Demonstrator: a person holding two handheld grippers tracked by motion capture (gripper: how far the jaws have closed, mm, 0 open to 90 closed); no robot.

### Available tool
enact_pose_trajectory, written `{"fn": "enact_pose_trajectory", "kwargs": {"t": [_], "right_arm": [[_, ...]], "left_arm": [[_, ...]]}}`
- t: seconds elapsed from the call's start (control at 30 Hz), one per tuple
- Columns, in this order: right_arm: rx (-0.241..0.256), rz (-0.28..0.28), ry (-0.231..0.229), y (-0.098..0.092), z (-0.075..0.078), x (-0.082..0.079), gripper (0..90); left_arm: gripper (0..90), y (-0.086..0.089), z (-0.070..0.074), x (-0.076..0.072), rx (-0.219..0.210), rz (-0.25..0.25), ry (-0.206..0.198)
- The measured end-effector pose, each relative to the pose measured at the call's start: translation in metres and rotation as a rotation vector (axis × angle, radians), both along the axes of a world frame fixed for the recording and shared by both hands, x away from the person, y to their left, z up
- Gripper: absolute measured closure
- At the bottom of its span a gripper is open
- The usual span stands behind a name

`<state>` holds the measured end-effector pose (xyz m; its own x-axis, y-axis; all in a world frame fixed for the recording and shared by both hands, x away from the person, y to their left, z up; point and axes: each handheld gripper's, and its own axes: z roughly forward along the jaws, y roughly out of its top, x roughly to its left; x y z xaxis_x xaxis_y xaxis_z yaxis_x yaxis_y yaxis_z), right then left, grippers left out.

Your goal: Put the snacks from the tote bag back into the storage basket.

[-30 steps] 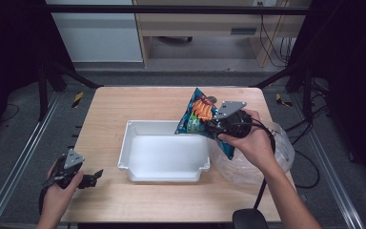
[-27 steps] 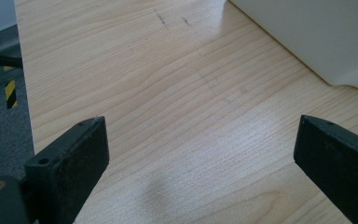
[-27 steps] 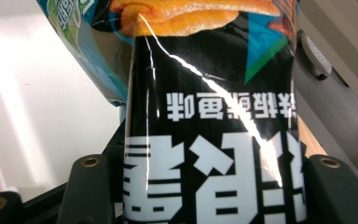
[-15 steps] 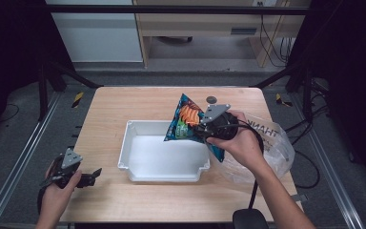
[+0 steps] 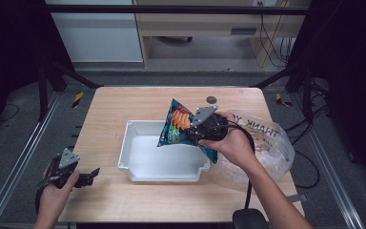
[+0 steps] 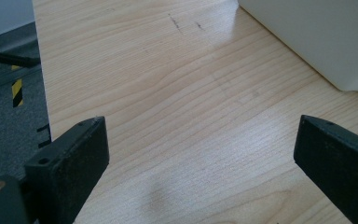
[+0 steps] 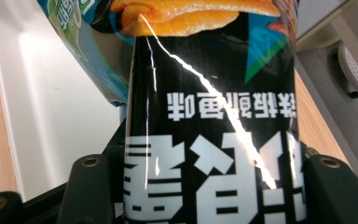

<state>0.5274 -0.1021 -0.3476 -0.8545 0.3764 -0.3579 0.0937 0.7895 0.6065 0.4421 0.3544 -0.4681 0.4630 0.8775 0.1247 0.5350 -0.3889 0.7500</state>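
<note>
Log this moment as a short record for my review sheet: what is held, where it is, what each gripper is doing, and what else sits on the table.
held item: snack bag, clamped in the right gripper
position: in the air above the right part of the white tray
left gripper: jaws open, nothing between them, near the table's front left corner
other items: clear plastic bag right of the tray
tray contents: none seen

- Snack bag (image 5: 180, 128): glossy printed foil, creased, catching glare.
- Tray (image 5: 143, 162): smooth white plastic, slight sheen.
- Table (image 5: 124, 105): pale wood, visible grain, satin finish.
- Carrier bag (image 5: 267, 143): thin clear plastic, crinkled.
- Gripper jaws: matt black plastic.
</note>
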Motion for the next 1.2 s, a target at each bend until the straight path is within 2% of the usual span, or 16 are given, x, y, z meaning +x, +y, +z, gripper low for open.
{"fn": "enact_pose_trajectory", "kwargs": {"t": [0.07, 0.1, 0.2, 0.5, 0.6, 0.73, 1.2], "right_arm": [[-0.009, 0.008, 0.004, 0.003, -0.001, -0.001, 42.1], [-0.036, 0.023, 0.007, 0.007, -0.003, -0.003, 42.1], [-0.05, 0.031, 0.006, 0.009, -0.003, -0.005, 42.1], [-0.041, 0.085, 0.022, 0.024, 0.0, -0.009, 42.0], [-0.062, 0.111, 0.025, 0.033, -0.002, -0.012, 42.0], [-0.065, 0.137, 0.026, 0.041, -0.003, -0.015, 42.0], [-0.078, 0.167, 0.039, 0.059, -0.009, -0.011, 42.0]], "left_arm": [[2.8, 0.0, 0.0, 0.0, -0.004, 0.001, -0.003], [2.8, 0.0, 0.0, -0.001, -0.008, 0.002, -0.003], [2.8, 0.003, 0.001, -0.001, -0.015, 0.01, -0.004], [2.8, 0.005, 0.001, -0.002, -0.02, 0.032, -0.012], [2.8, 0.005, 0.001, -0.003, -0.021, 0.029, -0.011], [2.8, 0.005, 0.001, -0.003, -0.02, 0.026, -0.01], [2.8, 0.005, 0.001, -0.003, -0.018, 0.024, -0.011]]}}
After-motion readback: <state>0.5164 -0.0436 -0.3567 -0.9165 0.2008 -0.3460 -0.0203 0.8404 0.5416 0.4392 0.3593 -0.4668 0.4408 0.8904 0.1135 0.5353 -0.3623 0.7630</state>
